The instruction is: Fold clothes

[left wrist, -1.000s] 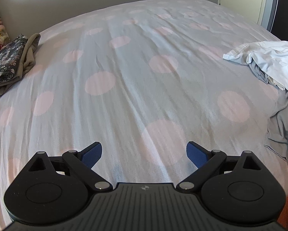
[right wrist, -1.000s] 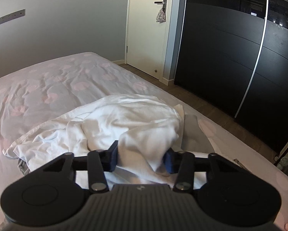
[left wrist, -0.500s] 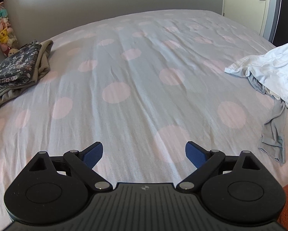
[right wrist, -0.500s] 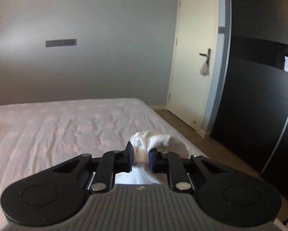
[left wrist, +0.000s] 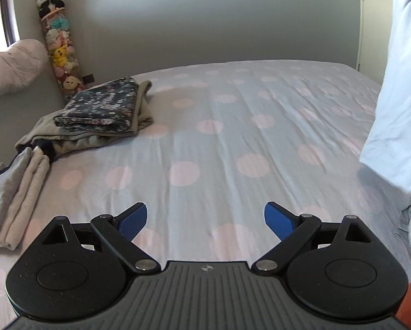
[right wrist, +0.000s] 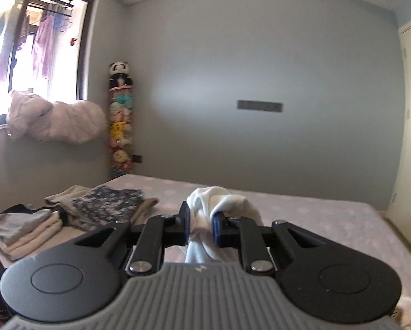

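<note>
hanging lengthwise downward from right tool (right wrist: 201, 227), white garment (left wrist: 395, 110)

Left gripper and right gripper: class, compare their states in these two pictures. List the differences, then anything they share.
1. The left gripper has its jaws spread wide; the right gripper has its jaws closed.
2. The left gripper holds nothing; the right gripper pinches a white garment.
3. The left gripper looks down onto the dotted bed sheet; the right gripper looks level at the wall.

Shared: black linkages and blue pads.
</note>
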`<state>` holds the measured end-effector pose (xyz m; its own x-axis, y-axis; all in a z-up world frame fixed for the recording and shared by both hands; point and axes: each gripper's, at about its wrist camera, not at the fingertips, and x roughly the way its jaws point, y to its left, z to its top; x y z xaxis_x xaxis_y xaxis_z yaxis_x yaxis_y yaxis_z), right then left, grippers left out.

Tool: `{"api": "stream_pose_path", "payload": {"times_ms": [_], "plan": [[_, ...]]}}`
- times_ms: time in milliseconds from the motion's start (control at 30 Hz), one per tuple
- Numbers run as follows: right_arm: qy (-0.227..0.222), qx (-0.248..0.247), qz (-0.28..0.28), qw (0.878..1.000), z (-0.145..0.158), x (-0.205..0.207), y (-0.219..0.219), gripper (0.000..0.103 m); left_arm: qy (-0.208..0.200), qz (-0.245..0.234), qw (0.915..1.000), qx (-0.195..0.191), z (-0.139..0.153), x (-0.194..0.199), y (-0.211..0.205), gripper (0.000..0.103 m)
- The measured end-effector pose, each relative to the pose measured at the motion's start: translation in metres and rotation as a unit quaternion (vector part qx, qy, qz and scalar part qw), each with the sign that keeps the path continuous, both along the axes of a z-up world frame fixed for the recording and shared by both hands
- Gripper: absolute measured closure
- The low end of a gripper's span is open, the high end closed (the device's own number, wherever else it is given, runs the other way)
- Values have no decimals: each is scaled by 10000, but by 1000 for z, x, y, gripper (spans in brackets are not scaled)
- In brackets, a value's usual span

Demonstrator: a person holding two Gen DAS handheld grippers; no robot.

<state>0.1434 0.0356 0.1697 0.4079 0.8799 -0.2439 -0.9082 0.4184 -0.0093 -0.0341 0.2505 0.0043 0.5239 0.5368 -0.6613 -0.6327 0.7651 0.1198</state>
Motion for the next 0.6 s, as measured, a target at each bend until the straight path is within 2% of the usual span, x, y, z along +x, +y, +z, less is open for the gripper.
{"api": "stream_pose_path", "payload": {"times_ms": [133, 233, 300, 367, 433, 467, 600], "plan": [[713, -408, 599, 9948, -58, -39, 50, 85, 44, 283, 9995, 137, 7, -31, 20, 9], [1197, -843, 870, 9854, -105, -61, 78, 84, 76, 327, 9993, 141, 6, -40, 26, 9], [1328, -1156, 952, 9798, -129, -75, 88, 78, 81, 295, 9995, 107, 4, -40, 26, 9], [1468, -1385, 1092, 9733, -143, -85, 87, 68, 86, 262, 9996, 74, 2, -41, 26, 9], [1538, -1553, 1185, 9686, -155, -93, 84, 35, 91, 229, 9997, 40, 0, -42, 25, 9], [1483, -1629, 1176, 9683, -159, -95, 76, 29, 93, 213, 9997, 24, -1, -42, 25, 9], [1380, -1959, 1064, 9650, -168, -85, 54, 20, 104, 148, 9998, -43, -5, -43, 25, 9]]}}
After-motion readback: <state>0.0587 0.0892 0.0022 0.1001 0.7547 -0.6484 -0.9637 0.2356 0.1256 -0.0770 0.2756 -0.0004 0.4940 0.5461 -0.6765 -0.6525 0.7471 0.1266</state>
